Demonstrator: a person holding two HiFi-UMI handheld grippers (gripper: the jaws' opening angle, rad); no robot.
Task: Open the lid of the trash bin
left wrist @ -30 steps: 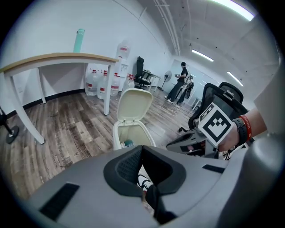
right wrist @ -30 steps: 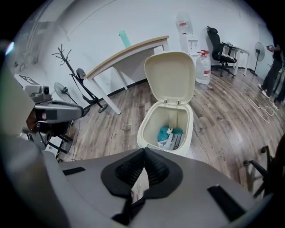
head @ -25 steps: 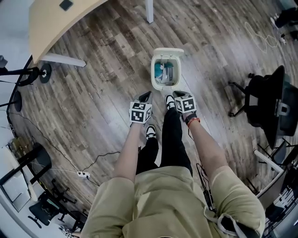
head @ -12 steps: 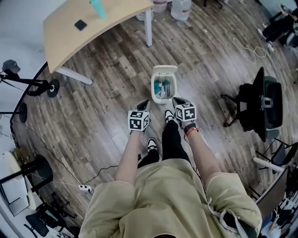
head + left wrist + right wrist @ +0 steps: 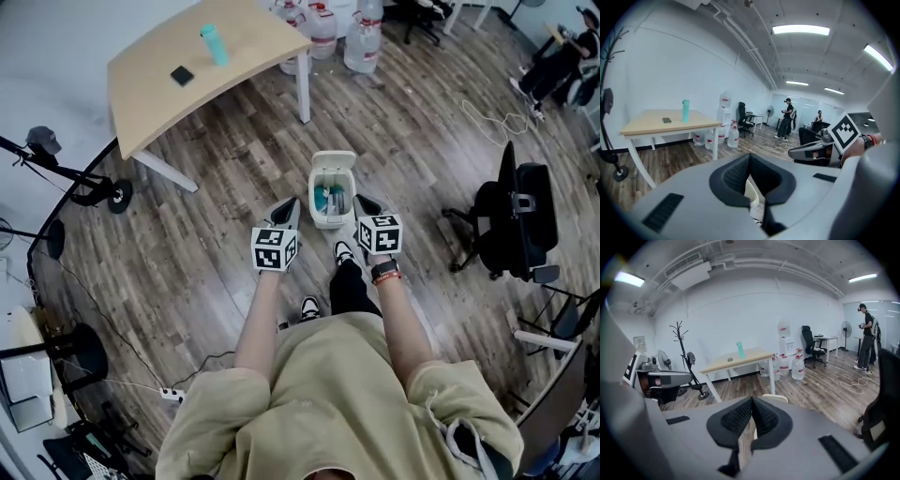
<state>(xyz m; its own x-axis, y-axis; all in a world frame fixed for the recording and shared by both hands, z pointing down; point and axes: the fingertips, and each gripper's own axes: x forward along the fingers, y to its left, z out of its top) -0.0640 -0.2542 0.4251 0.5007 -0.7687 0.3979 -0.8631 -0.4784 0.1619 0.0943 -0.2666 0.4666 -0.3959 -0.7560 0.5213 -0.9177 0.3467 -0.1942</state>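
Observation:
A small white trash bin [image 5: 332, 195] stands on the wood floor ahead of my feet, its lid [image 5: 334, 159] tipped up at the far side and blue-green rubbish showing inside. My left gripper [image 5: 288, 210] hangs to the bin's left and my right gripper [image 5: 367, 203] to its right; both are above it and touch nothing. In the left gripper view the jaws [image 5: 750, 157] are shut and empty, with a sliver of the bin [image 5: 753, 193] below. The right gripper [image 5: 752, 401] is shut too, and the lid's edge [image 5: 776, 398] peeks over it.
A wooden table [image 5: 187, 103] with a teal bottle [image 5: 217, 44] and a small black object [image 5: 182, 76] stands far left. Water jugs [image 5: 361, 42] lie beyond the bin. A black office chair [image 5: 516, 220] is to the right, and a power strip [image 5: 170, 394] with its cable lies on the floor at left.
The head view has tilted up, so more of the table and room shows. Both grippers stayed beside the bin and shut. The lid is up in every frame.

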